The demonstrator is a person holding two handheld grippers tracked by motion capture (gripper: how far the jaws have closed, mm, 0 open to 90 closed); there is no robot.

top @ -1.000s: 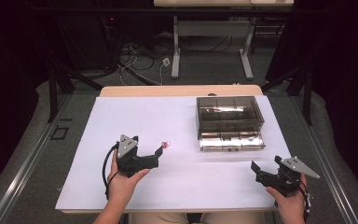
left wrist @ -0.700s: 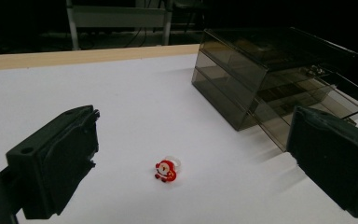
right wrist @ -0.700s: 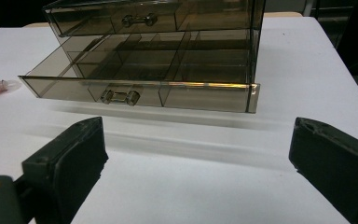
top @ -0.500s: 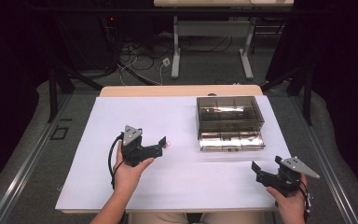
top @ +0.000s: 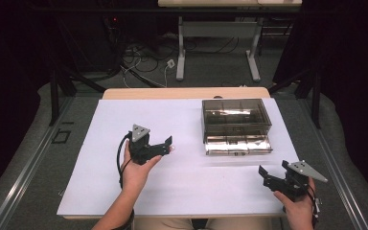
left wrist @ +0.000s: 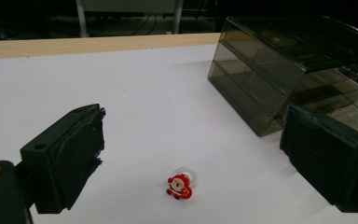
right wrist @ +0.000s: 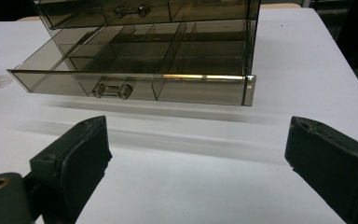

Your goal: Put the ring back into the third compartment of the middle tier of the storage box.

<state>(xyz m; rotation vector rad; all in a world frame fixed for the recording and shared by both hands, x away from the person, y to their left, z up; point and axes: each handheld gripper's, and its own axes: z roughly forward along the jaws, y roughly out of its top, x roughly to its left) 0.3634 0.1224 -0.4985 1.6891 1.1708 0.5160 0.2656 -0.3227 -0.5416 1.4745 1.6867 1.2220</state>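
The white worktop (top: 100, 191) lies bare along its left and near edges. The left gripper (top: 165, 145) hangs near the middle, jaws spread wide and grasping nothing, a small red Santa figure (left wrist: 180, 185) lying on the sheet between them. The right gripper (top: 267, 175) sits at the near right corner, also wide apart and empty. Toward the far right edge stands a smoky plastic drawer box (top: 236, 115); its bottom drawer (right wrist: 135, 70) is pulled out, the visible compartments empty.

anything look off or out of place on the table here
Little stands out. The smoky drawer box has its bottom drawer pulled out with its compartments looking empty, and a small Santa figure lies loose on the white sheet between the open jaws of the left gripper. Nothing looks spilled or damaged.
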